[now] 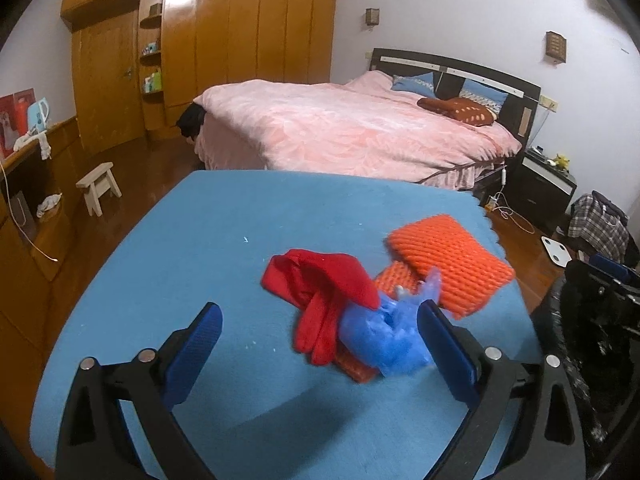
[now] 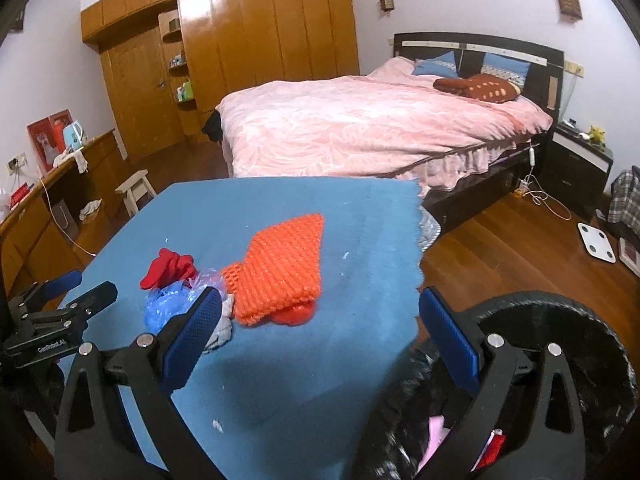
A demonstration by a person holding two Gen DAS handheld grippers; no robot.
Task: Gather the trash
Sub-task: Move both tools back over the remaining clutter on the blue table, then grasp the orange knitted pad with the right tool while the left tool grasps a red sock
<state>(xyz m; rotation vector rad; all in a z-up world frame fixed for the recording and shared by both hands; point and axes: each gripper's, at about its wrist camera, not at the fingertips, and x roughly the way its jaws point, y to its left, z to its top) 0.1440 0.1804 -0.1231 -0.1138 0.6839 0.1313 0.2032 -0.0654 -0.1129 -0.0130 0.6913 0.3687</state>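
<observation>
Bedroom scene seen from 2 wrist cameras. A tabletop [image 1: 168, 264] covered in blue cloth carries a small heap of trash. The heap consists of a crumpled red plastic bag [image 1: 320, 280], a crumpled blue plastic bag [image 1: 384, 336] lying against it, and 2 pieces of orange foam netting: a larger orange net sleeve [image 1: 448, 256] on the far right of the heap and a smaller orange net piece [image 1: 352, 364] partly buried under the bags.

The left gripper [image 1: 320, 328] hovers low over the tabletop with its jaws spread wide, empty; the heap lies between and just beyond its blue-padded fingers [image 1: 204, 344], and the blue bag sits just beside the right-hand pad, though contact cannot be confirmed.

The right gripper [image 2: 320, 312] is likewise wide open and holds nothing. In its view the same heap lies left of centre: red bag [image 2: 170, 268], blue bag [image 2: 168, 304] and large net sleeve [image 2: 284, 268], with a red-orange scrap [image 2: 296, 314] showing under the sleeve's near edge. The left gripper's body [image 2: 52, 320] appears at the left margin. A trash bin lined with a black bag [image 2: 560, 312] stands just beside the near right corner of the tabletop, below the right gripper; pink and red items [image 2: 436, 432] lie inside.

Background: a bed with a pink quilt [image 2: 360, 132], a wooden wardrobe [image 2: 248, 32], a small wooden stool [image 1: 100, 184] and a dark nightstand [image 2: 576, 168] on a wooden floor [image 2: 520, 248].
</observation>
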